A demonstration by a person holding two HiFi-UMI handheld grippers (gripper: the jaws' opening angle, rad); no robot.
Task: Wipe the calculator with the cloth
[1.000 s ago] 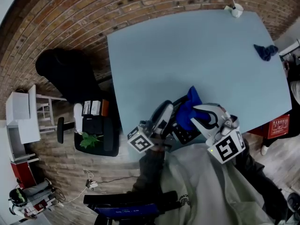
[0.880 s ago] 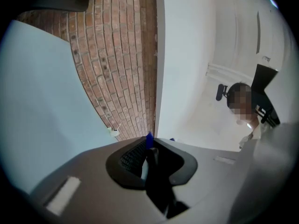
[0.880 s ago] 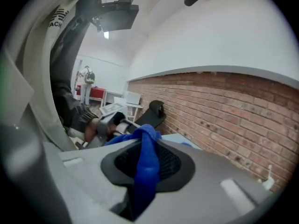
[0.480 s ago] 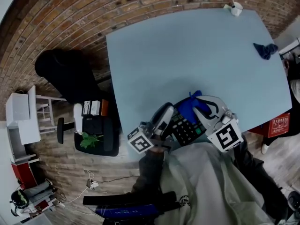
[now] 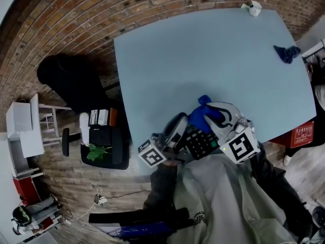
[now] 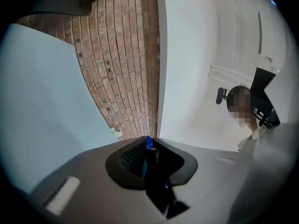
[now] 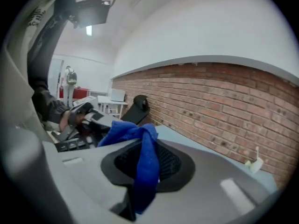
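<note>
In the head view a black calculator (image 5: 199, 143) is held just off the near edge of the table, and my left gripper (image 5: 183, 132) is shut on its left side. In the left gripper view the calculator (image 6: 156, 181) shows only as a thin dark edge between the jaws of the left gripper (image 6: 148, 154). My right gripper (image 5: 209, 120) is shut on a blue cloth (image 5: 199, 117) that rests on the calculator's far end. The right gripper view has the cloth (image 7: 145, 160) draped between the jaws of the right gripper (image 7: 148, 158), and the calculator (image 7: 70, 144) lies at its left.
The light blue table (image 5: 203, 60) stretches ahead. A second blue cloth (image 5: 286, 53) lies near its right edge and a small white cup (image 5: 253, 7) stands at the far corner. A brick wall (image 5: 101, 14) runs behind, and a black chair (image 5: 71, 80) stands left of the table.
The right gripper has slid the cloth toward the calculator's far end, so more of the keypad shows. The left gripper has kept still with the calculator.
</note>
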